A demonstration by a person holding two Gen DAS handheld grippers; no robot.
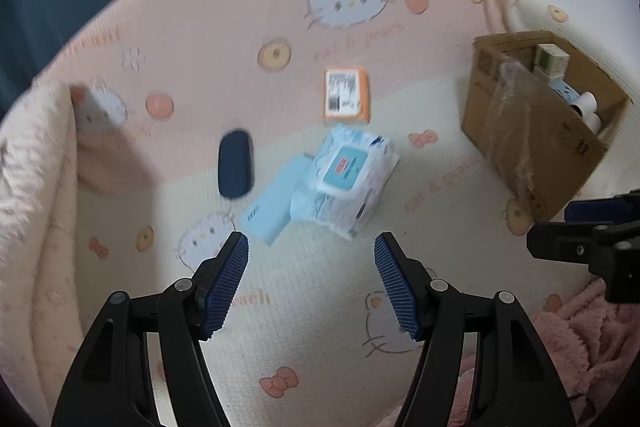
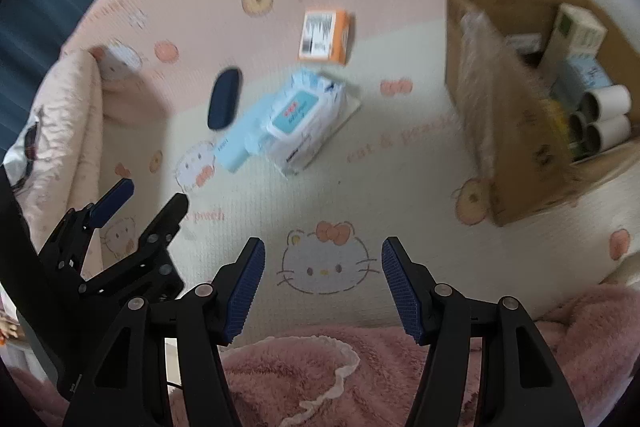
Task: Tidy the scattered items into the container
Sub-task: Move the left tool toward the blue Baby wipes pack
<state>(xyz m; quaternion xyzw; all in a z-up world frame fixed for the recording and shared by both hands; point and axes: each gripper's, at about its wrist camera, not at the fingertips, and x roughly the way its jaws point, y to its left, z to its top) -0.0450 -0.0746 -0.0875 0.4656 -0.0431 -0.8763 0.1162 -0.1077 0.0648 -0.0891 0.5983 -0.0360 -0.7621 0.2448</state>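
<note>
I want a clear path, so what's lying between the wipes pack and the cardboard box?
Only bare printed mat lies between the wipes pack and the cardboard box; the right wrist view shows it best.

Both wrist views angled down over bed, somewhat blurred; share wipes pack, box.

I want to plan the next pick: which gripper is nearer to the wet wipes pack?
Left. The left gripper hangs just short of the wet wipes pack; the right gripper sits farther back, nearer the cardboard box.

Both grippers matte black plastic; left gripper and right gripper with blue ribbed pads; silver pivot screws on linkage arms.
</note>
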